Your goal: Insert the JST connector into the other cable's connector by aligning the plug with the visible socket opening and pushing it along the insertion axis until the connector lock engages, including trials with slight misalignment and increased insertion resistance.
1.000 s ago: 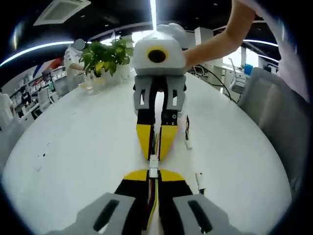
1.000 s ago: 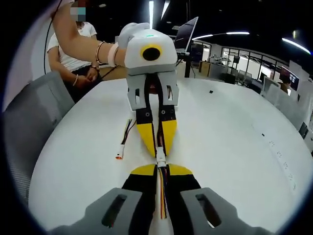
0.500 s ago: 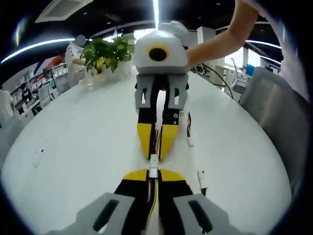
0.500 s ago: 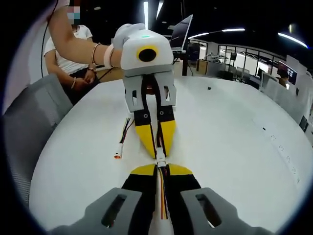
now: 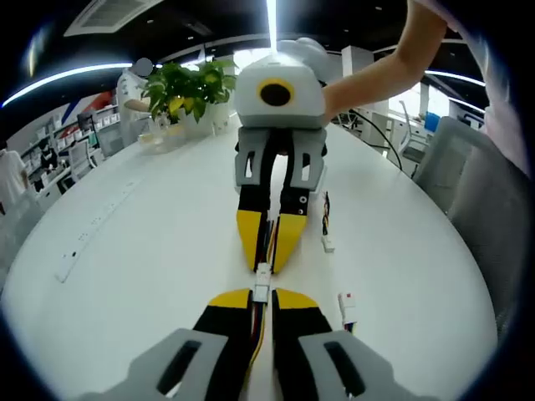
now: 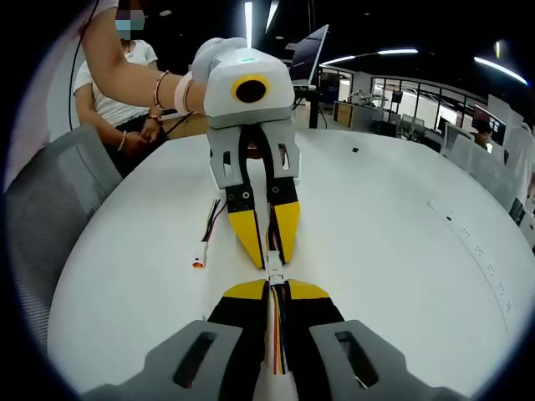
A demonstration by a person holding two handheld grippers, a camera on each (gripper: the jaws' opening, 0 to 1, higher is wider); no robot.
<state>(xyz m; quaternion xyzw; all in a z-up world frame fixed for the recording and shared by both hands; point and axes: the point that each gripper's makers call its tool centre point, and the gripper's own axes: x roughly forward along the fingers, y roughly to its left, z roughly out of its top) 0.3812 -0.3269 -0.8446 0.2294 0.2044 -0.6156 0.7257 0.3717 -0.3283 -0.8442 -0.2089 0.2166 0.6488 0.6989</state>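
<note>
In the left gripper view my left gripper [image 5: 261,296] is shut on a cable of coloured wires ending in a white JST connector [image 5: 262,282]. My right gripper [image 5: 264,261] comes in from the top, tip to tip with it, its yellow jaws closed on the other cable. In the right gripper view my right gripper [image 6: 274,289] holds red, yellow and black wires, and the left gripper [image 6: 269,257] faces it. The white connector [image 6: 273,274] sits between the two sets of tips, both halves in line and touching. I cannot tell whether the lock is engaged.
Loose spare cables lie on the white table [image 5: 142,242]: one with a white plug [image 5: 328,243], another nearby [image 5: 346,302], and an orange-tipped one [image 6: 199,263]. A potted plant [image 5: 188,88], grey chairs [image 5: 468,192] and a seated person [image 6: 125,92] ring the table.
Both views have shifted slightly with the hands. The grippers stay tip to tip with the connector between them; no visible change in grip.
</note>
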